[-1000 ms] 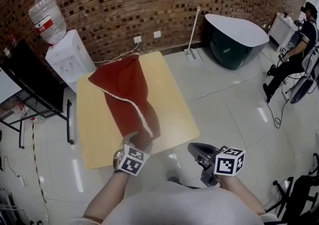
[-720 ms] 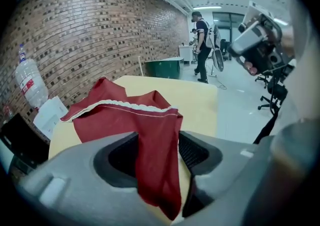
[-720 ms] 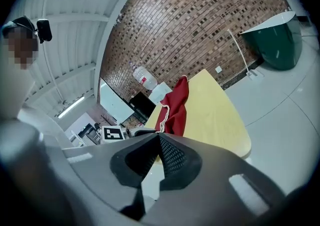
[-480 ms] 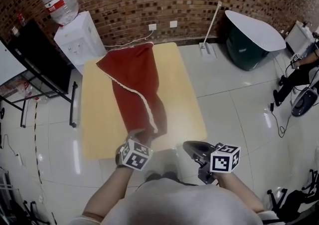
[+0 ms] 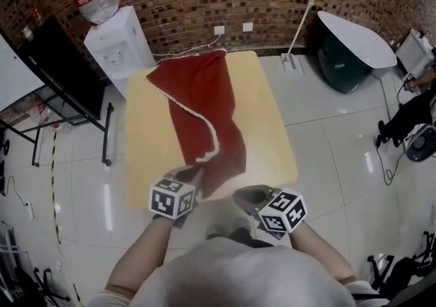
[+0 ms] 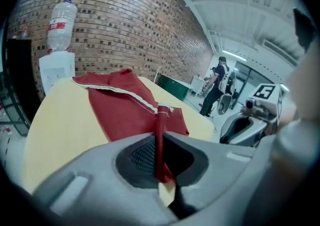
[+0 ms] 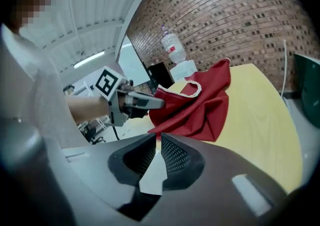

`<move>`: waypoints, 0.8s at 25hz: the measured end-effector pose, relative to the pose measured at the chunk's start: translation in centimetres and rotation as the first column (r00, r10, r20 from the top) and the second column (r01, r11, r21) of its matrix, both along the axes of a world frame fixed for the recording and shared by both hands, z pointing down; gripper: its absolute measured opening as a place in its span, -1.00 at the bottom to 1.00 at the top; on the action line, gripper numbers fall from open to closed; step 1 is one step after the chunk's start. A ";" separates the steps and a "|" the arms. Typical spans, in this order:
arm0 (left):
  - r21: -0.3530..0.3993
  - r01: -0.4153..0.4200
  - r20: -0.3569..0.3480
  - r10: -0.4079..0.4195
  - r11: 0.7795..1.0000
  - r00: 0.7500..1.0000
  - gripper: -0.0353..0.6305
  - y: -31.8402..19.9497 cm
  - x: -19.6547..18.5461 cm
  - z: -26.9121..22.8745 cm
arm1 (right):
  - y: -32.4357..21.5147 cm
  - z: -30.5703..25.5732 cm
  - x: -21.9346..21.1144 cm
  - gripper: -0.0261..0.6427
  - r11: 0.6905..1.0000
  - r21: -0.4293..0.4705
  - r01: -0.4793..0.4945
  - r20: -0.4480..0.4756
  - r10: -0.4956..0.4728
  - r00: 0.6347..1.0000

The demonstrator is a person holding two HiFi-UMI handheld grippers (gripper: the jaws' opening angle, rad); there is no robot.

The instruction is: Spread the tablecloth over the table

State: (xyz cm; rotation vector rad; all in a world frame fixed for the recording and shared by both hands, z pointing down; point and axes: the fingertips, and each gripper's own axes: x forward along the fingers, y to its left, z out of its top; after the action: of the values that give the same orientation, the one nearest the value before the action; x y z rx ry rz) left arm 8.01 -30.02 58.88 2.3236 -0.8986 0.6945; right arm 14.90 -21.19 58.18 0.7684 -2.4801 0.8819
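The cloth (image 5: 204,105) is laid bunched in a strip down the middle of the table (image 5: 269,118). Its lower corner is clamped by the left gripper (image 5: 194,175). The empty jaws of the right gripper (image 5: 246,198) have just been opened slightly. Spreading is hardly begun.

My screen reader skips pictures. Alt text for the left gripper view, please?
The left gripper has just closed on a fold of the red tablecloth, which lies bunched on a yellow table before a brick wall.
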 end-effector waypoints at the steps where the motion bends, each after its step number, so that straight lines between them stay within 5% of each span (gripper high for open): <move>1: -0.002 0.021 -0.014 -0.021 1.000 1.000 -0.87 -0.1 -0.9 -0.3 | -0.2 0.4 -0.8 -0.81 1.000 0.012 0.021 -0.035 -0.021 0.999; 8: -0.046 0.120 -0.108 -0.124 0.992 0.986 -0.87 0.9 -4.8 -0.3 | -0.9 2.7 -6.3 -0.29 0.990 0.086 0.109 -0.242 -0.085 0.966; 15: -0.074 0.137 -0.138 -0.146 0.988 0.980 -0.87 1.5 -6.0 0.6 | -1.9 4.7 -9.1 0.01 0.970 0.240 0.028 -0.442 0.084 0.893; 20: -0.077 0.120 -0.152 -0.130 0.990 0.980 -0.87 1.7 -6.5 0.1 | -3.3 5.3 -9.2 -0.01 0.946 0.314 -0.074 -0.507 0.233 0.830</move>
State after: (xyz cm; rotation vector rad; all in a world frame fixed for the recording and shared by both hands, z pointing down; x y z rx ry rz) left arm 1.47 -28.31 58.94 2.2057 -0.9260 0.4756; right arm 5.72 -24.48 63.47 1.1495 -2.0653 0.2861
